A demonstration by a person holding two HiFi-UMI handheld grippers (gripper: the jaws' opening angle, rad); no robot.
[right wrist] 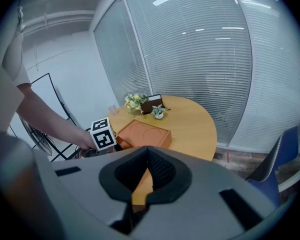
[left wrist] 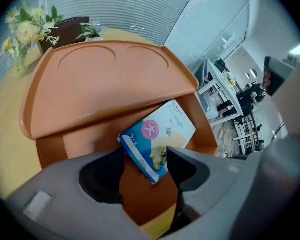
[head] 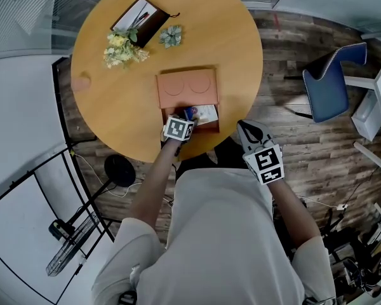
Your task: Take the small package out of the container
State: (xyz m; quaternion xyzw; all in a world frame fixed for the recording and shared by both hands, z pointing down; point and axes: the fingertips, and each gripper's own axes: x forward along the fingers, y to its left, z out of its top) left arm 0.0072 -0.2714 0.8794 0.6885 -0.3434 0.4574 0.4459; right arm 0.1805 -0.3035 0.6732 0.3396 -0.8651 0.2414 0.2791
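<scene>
a small package (left wrist: 162, 134), a flat white pack with a blue edge, a pink circle and a yellow cartoon figure, leans tilted inside an open orange container (left wrist: 204, 124) at the near edge of a round wooden surface (head: 235, 49). the container's lid (left wrist: 105, 84), moulded with two shallow round hollows, stands raised behind the package and covers the rear of the box; no other contents can be made out.

the left gripper (left wrist: 146, 156) reaches into the container with its fingers (left wrist: 190, 169) spread wide, the package's lower corner lying between them, unclamped. the right gripper (right wrist: 147, 156) hangs off the surface near the person's body, its fingers (right wrist: 162, 171) pressed together on nothing.

at the far side of the surface, well apart from the container, sit a bunch of yellow and white flowers (head: 122, 48), a small potted plant (head: 171, 35) and a dark box (head: 140, 18). a blue chair (head: 330, 84) stands on the plank floor (head: 292, 138) to the right. only the raised lid crowds the package.
</scene>
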